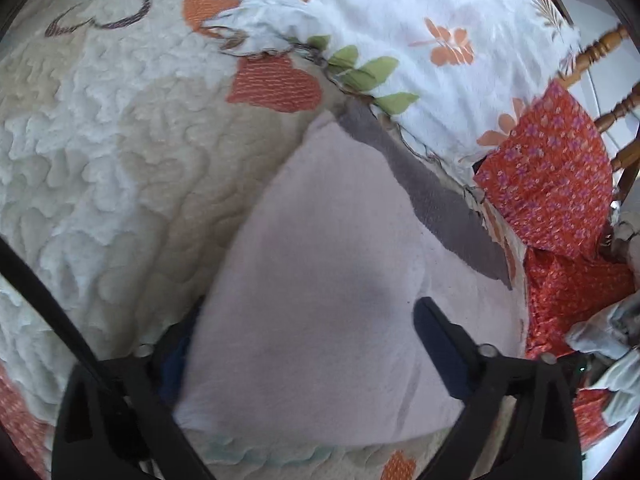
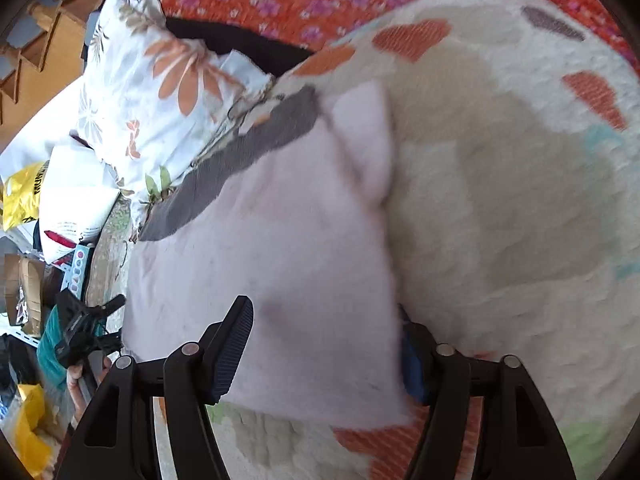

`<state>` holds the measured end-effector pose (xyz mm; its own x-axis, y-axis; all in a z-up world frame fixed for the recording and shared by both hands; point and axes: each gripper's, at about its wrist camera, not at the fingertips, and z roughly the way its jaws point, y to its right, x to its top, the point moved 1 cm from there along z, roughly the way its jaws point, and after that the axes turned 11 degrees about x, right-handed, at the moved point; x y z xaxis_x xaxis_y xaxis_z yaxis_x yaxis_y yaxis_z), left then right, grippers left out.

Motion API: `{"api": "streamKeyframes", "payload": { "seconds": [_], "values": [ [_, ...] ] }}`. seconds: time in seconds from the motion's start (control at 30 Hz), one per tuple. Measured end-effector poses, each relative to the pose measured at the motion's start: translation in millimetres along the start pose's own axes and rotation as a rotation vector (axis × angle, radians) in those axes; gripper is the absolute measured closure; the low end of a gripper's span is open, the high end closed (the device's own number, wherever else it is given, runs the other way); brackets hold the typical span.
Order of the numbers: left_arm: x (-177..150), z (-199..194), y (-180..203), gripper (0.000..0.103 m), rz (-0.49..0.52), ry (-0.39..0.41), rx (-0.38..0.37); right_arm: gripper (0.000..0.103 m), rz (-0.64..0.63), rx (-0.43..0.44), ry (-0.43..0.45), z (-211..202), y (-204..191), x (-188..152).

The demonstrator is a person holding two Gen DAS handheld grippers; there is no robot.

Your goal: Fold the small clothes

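Observation:
A small pale pink garment [image 1: 320, 280] with a grey band [image 1: 432, 196] along its far edge lies on a cream quilted blanket [image 1: 120, 152] with orange hearts. My left gripper [image 1: 308, 340] is open, its fingers straddling the near part of the garment, one finger [image 1: 440, 344] lying on the cloth. In the right wrist view the same pink garment [image 2: 280, 248] fills the middle, grey band [image 2: 240, 160] at the far left. My right gripper [image 2: 324, 352] is open astride the garment's near edge, its left finger [image 2: 232, 348] over the cloth.
A white floral pillow [image 1: 420, 40] lies beyond the garment, also in the right wrist view [image 2: 160, 92]. Red floral cloth [image 1: 552, 172] sits at the right by a wooden chair [image 1: 608, 80]. Bags and clutter [image 2: 32, 240] crowd the floor left of the bed.

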<state>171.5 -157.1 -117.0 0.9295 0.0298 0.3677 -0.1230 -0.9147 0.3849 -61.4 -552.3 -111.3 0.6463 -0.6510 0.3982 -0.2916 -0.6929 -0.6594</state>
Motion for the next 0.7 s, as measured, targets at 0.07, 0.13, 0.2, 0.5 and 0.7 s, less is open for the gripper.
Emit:
{"api": "streamKeyframes", "payload": {
  "seconds": [0.07, 0.13, 0.2, 0.5, 0.7],
  "values": [
    [2, 5, 13, 0.006, 0.044, -0.004, 0.071, 0.033, -0.011, 0.001, 0.026, 6, -6, 3],
    [1, 7, 28, 0.05, 0.13, -0.04, 0.117, 0.082, 0.046, 0.08, -0.003, 14, -5, 6],
    [1, 7, 29, 0.084, 0.123, -0.117, 0.087, 0.082, 0.127, 0.141, -0.023, 16, 1, 8],
    [-24, -47, 15, 0.086, 0.061, -0.163, 0.001, 0.084, 0.123, 0.16, -0.101, -24, -9, -11],
    [-65, -72, 9, 0.076, 0.089, -0.122, 0.177, 0.071, 0.039, -0.003, -0.14, -48, -11, -44]
  ]
}}
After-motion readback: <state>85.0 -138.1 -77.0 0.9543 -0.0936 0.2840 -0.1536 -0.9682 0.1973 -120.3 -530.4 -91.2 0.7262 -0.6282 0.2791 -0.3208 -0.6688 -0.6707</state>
